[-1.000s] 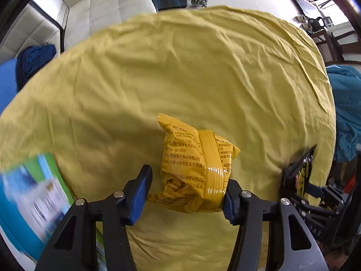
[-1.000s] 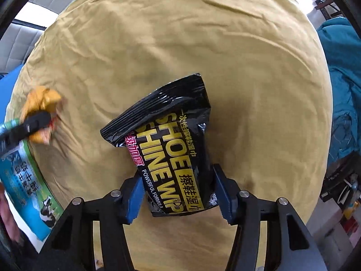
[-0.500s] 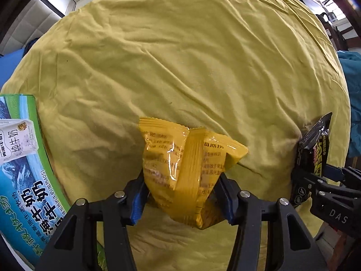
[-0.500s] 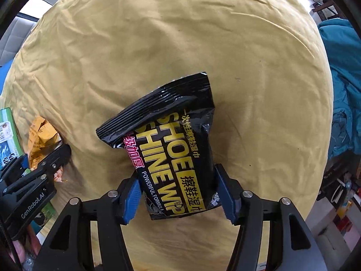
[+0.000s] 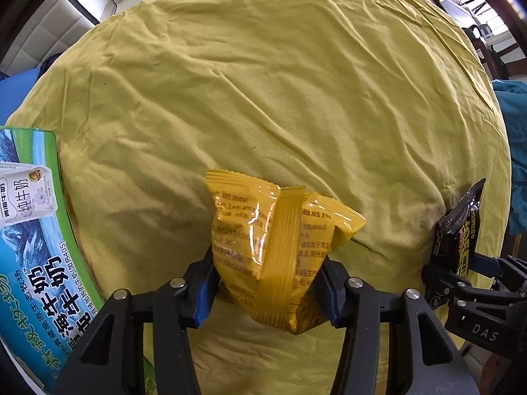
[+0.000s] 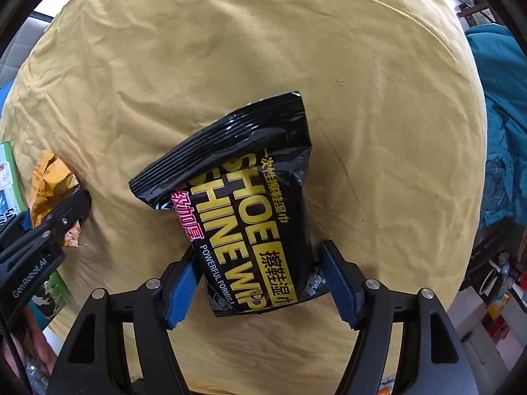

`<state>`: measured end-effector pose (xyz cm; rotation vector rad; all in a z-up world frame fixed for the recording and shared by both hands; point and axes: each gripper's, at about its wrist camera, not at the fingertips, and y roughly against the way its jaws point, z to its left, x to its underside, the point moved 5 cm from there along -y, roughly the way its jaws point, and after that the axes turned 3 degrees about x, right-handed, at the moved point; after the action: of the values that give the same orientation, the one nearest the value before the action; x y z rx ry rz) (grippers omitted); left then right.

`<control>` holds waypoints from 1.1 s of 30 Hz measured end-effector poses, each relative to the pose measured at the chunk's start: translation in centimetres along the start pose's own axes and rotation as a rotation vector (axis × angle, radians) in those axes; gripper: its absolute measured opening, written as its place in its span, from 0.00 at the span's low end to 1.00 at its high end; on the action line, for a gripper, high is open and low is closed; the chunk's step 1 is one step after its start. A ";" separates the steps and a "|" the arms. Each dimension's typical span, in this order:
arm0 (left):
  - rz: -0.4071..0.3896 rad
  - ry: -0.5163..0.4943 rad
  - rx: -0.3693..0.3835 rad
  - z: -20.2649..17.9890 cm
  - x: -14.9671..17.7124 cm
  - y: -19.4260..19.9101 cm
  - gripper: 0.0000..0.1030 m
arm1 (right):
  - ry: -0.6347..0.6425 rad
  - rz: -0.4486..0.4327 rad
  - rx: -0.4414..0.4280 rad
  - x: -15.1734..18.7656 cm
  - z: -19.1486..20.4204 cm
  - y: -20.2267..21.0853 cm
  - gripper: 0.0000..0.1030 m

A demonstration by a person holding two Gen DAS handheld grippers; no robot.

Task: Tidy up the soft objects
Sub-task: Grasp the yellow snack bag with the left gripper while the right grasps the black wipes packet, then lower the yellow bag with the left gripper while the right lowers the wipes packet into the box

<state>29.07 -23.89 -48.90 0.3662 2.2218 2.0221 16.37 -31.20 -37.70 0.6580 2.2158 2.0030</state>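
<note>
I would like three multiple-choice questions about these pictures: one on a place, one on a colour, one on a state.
1. In the left wrist view, where is the milk box relative to the yellow packet? A) left B) right C) on top
2. What colour is the shoe wipes packet? A) white B) black C) red
3. What is the left tool doing? A) open, empty B) gripping the yellow packet C) gripping the milk box

1 A: the box sits at the left edge.
2 B: black film, yellow letters.
3 B: its jaws have just been closing and the pads press the packet.
</note>
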 end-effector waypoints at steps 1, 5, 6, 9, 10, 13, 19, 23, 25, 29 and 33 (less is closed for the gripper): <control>-0.001 0.002 0.000 0.1 0.1 0.3 0.41 | 0.002 -0.006 0.004 0.1 0.1 0.0 0.70; 0.007 0.015 0.010 0.2 0.6 0.5 0.37 | 0.003 -0.053 0.029 1.1 1.0 0.2 0.57; 0.006 0.017 0.014 0.2 0.8 0.6 0.37 | 0.002 -0.058 0.026 1.4 1.2 0.4 0.56; -0.004 0.019 0.015 0.0 1.5 1.1 0.36 | -0.010 -0.071 0.007 2.4 1.6 1.0 0.53; -0.007 0.019 0.021 -0.1 1.7 1.2 0.36 | -0.016 -0.076 0.001 2.7 1.6 1.4 0.53; -0.018 0.019 0.042 -0.3 2.5 1.8 0.35 | -0.026 -0.089 -0.023 3.6 1.7 2.5 0.52; -0.055 0.022 0.085 -0.4 3.7 4.2 0.35 | -0.032 -0.124 -0.070 5.6 2.0 5.8 0.52; -0.088 0.026 0.113 -0.2 4.8 6.6 0.35 | -0.026 -0.146 -0.119 6.9 3.3 8.2 0.51; -0.102 0.033 0.137 0.1 5.5 8.1 0.35 | -0.017 -0.157 -0.157 7.7 4.2 9.7 0.51; -0.148 0.052 0.183 1.8 7.1 12.3 0.35 | 0.025 -0.190 -0.224 9.5 7.4 12.3 0.51; -0.196 0.084 0.206 6.2 8.5 16.5 0.35 | 0.091 -0.223 -0.291 11.7 12.5 15.2 0.51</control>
<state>24.06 -14.41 -32.49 0.0774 2.4170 1.7468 13.94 -14.51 -22.22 0.2806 1.8854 2.2090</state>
